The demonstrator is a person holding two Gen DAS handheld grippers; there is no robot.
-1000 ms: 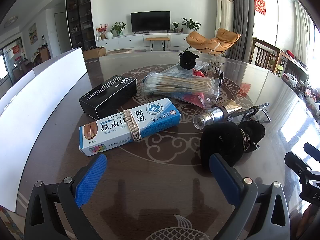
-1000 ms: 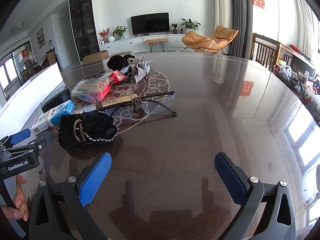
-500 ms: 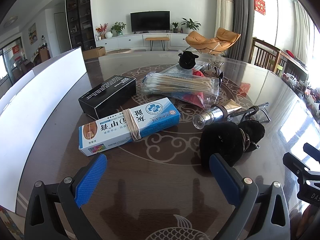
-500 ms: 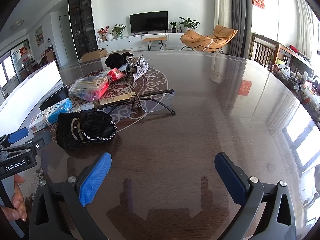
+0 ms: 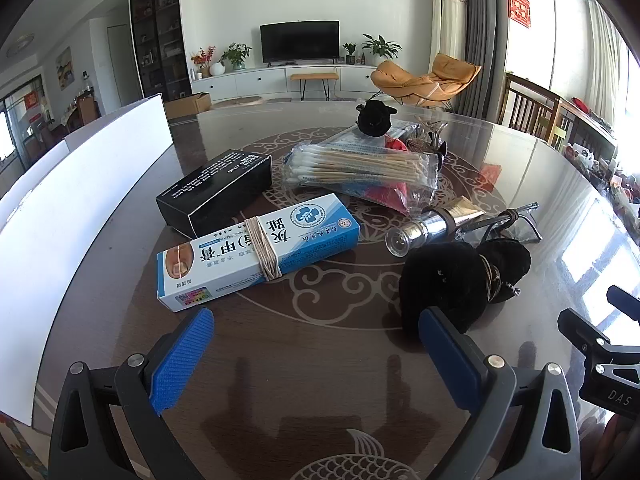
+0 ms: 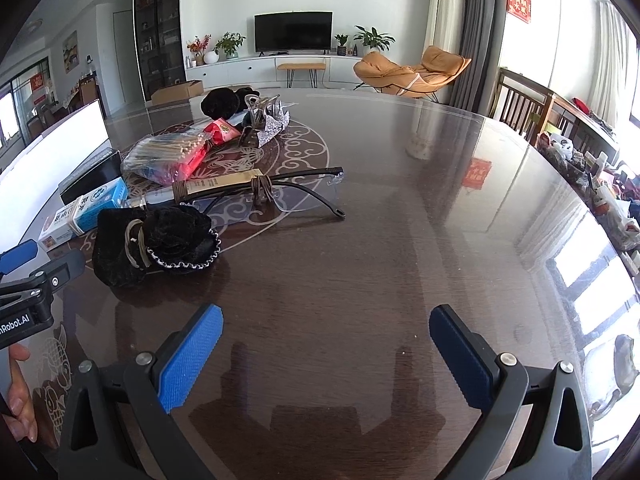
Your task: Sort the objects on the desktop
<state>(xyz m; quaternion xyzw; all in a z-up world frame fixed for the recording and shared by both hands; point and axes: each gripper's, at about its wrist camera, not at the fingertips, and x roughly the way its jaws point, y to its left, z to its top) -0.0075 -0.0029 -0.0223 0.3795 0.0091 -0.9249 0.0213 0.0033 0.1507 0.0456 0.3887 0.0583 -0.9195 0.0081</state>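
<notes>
1. Dark glossy table (image 6: 400, 240), living room behind; clutter sits on the left half.
2. Left gripper (image 5: 316, 354): jaws wide, empty, just short of the blue-white carton (image 5: 256, 252) and black pouch (image 5: 456, 280).
3. Right gripper (image 6: 326, 344): jaws wide, empty, over bare tabletop.
4. Black box (image 5: 216, 192), cotton swabs (image 5: 360, 168), tube (image 5: 432, 226) and glasses (image 6: 304, 196) lie farther back.

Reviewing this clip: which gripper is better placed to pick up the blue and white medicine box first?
Left. The left gripper is open and faces the medicine box just ahead of it. The right gripper, also open, faces bare table; the box lies far to its left.
</notes>
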